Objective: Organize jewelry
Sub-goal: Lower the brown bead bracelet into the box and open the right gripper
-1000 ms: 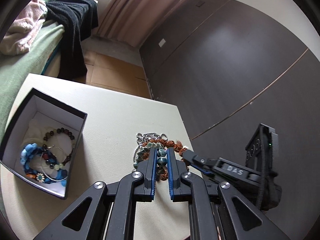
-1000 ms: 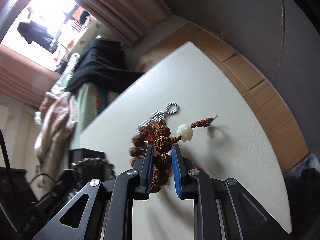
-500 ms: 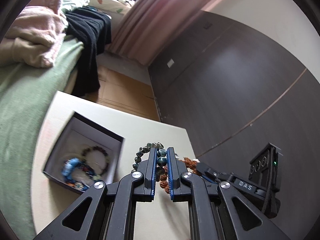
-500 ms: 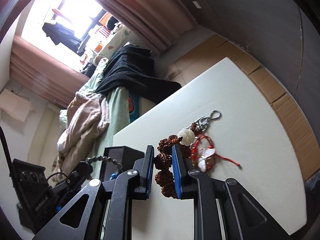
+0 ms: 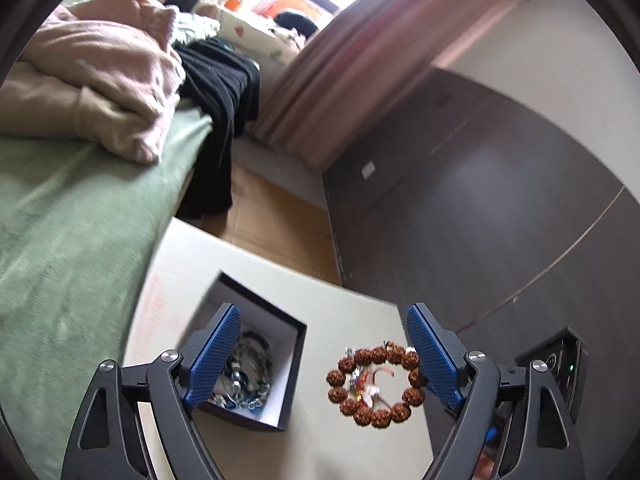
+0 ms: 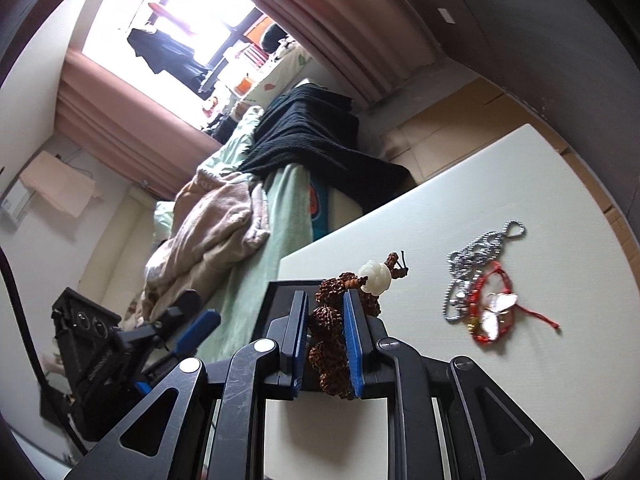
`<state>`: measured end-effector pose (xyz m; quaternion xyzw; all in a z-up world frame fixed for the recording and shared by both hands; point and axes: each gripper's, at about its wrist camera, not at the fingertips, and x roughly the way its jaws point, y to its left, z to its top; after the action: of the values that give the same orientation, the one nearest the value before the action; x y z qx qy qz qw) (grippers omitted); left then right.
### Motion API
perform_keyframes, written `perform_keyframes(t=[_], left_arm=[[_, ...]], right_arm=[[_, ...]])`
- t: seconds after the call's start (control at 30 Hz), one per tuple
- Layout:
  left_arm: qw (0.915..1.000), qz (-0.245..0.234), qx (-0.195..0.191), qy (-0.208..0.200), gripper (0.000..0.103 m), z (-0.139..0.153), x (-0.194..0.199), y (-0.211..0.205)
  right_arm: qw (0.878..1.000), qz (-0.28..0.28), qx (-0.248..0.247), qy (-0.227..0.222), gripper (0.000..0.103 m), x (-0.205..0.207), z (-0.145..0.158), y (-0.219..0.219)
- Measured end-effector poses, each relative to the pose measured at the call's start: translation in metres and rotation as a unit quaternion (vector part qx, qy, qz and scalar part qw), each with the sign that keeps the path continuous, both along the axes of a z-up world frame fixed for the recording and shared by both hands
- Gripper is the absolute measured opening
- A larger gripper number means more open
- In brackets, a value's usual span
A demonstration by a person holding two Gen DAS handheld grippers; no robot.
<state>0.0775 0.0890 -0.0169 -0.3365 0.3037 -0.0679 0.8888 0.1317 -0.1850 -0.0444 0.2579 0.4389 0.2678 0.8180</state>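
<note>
Open black box (image 5: 294, 364) holding beaded bracelets (image 5: 250, 372); left gripper (image 5: 324, 356) just released, empty; right gripper (image 6: 326, 336) grasping brown bead bracelet (image 6: 328, 344).

A: Where did the box (image 5: 280, 364) sit?

B: On the table (image 5: 344, 308), by the left gripper's (image 5: 320, 356) left finger, bracelets (image 5: 248, 364) inside it.

A: And the seed-bead bracelet (image 6: 330, 332)?

B: Between the right gripper's (image 6: 326, 344) fingers, above the table. To that gripper's right, a chain (image 6: 476, 256) and a cord bracelet (image 6: 492, 308) lay on the table, overlapping.

A: Beyond the table?

B: A bed (image 5: 72, 216), to the left.
</note>
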Motion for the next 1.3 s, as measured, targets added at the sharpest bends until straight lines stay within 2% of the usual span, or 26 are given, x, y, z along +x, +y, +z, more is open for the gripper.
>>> perform_keyframes(t=[0.27, 0.4, 0.53, 0.63, 0.7, 0.73, 0.8, 0.83, 0.9, 0.97, 1.13, 1.27, 1.3], left_arm=[[0.9993, 0.033, -0.014, 0.003, 0.086, 0.002, -0.007, 0.026], [0.999, 0.042, -0.012, -0.004, 0.086, 0.006, -0.011, 0.033], [0.9986, 0.045, -0.027, -0.004, 0.086, 0.004, -0.012, 0.041], [0.9986, 0.044, -0.028, -0.005, 0.086, 0.004, -0.012, 0.043], [0.9987, 0.042, -0.028, -0.004, 0.086, 0.003, -0.012, 0.044], [0.9988, 0.042, -0.027, -0.002, 0.086, 0.003, -0.011, 0.044], [0.9989, 0.039, -0.027, 0.001, 0.086, 0.002, -0.01, 0.044], [0.9989, 0.039, -0.027, 0.002, 0.086, 0.001, -0.01, 0.044], [0.9989, 0.039, -0.026, 0.002, 0.086, 0.002, -0.009, 0.042], [0.999, 0.04, -0.021, 0.001, 0.086, 0.002, -0.008, 0.04], [0.9994, 0.031, -0.008, 0.008, 0.086, -0.001, -0.003, 0.029], [0.9998, 0.015, 0.005, 0.014, 0.086, -0.003, 0.002, 0.014], [0.9998, 0.01, 0.009, 0.016, 0.086, -0.003, 0.003, 0.011]], right_arm=[[0.997, 0.038, 0.058, -0.038, 0.019, -0.006, 0.015, 0.03], [0.996, 0.062, 0.05, -0.044, 0.019, -0.005, 0.012, 0.06], [0.995, 0.078, 0.047, -0.028, 0.019, 0.0, -0.002, 0.089], [0.994, 0.09, 0.065, -0.016, 0.019, 0.004, -0.01, 0.101], [0.995, 0.088, 0.045, -0.008, 0.02, 0.009, -0.017, 0.109], [0.997, 0.08, 0.016, 0.01, 0.021, 0.014, -0.023, 0.111], [0.997, 0.075, -0.004, 0.033, 0.036, 0.021, -0.033, 0.108], [0.997, 0.065, -0.005, 0.033, 0.048, 0.021, -0.034, 0.103], [0.998, 0.056, -0.001, 0.024, 0.054, 0.02, -0.029, 0.09], [0.999, 0.05, 0.0, 0.018, 0.066, 0.019, -0.023, 0.079], [1.0, 0.02, -0.006, 0.006, 0.069, 0.01, -0.011, 0.048], [0.999, -0.006, -0.035, -0.001, 0.082, 0.0, -0.003, 0.025], [0.999, -0.01, -0.043, -0.003, 0.083, -0.001, -0.002, 0.022]])
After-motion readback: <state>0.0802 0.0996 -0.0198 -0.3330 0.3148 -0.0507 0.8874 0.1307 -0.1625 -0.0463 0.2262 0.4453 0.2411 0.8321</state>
